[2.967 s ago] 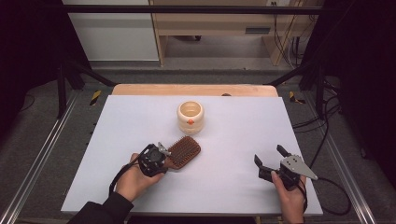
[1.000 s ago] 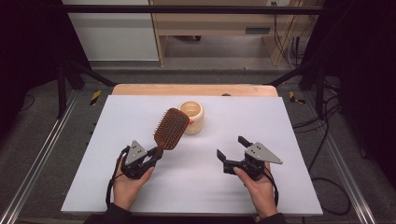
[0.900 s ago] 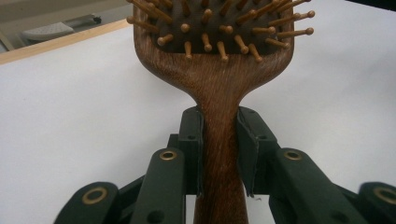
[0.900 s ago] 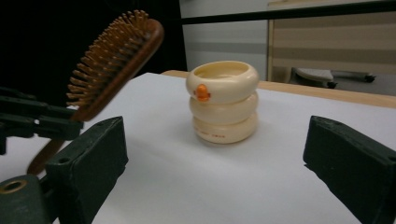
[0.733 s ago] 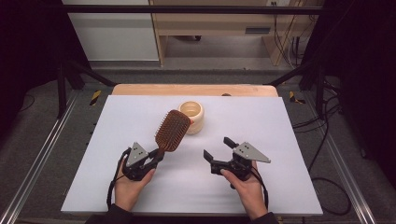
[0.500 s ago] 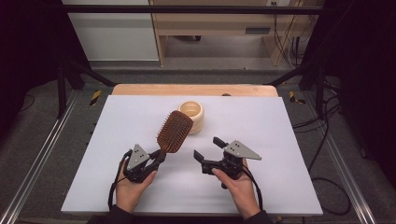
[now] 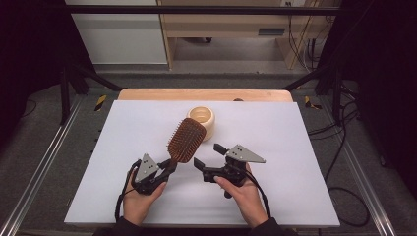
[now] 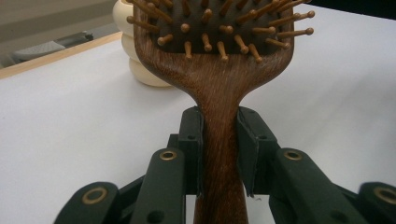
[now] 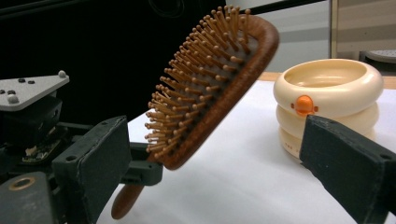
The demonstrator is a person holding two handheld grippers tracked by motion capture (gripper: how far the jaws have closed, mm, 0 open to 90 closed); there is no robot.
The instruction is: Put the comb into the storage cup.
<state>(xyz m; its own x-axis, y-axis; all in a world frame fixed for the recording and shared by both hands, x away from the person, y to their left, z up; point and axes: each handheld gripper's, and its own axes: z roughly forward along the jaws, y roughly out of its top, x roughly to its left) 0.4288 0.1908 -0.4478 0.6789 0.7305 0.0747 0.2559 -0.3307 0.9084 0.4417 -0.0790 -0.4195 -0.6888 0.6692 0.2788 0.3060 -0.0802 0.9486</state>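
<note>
Left claw [image 7: 168,166], matte black plastic with a grey three-cornered plate on top, held in the person's left hand [image 7: 137,199] at the near edge of the desk [image 7: 295,147]: its flat pads clamp the neck of the hairbrush [image 7: 186,140] from both sides. Hairbrush: dark brown wood with visible grain, rounded-rectangular paddle head, dark cushion set with ball-tipped wooden pins; lifted clear of the desk, head tilted up and away from the left claw, bristles facing the right claw. Right claw [image 7: 208,156], same black build, in the right hand [image 7: 243,194] just beside the hairbrush: jaws spread wide, nothing between the pads, having just closed slightly. Desk: smooth white sheet over a pale wooden top. Beyond the hairbrush head, a cream bowl [image 7: 201,119], glossy, formed of stacked rounded rings with a small orange button on its side, standing upright on the desk.
</note>
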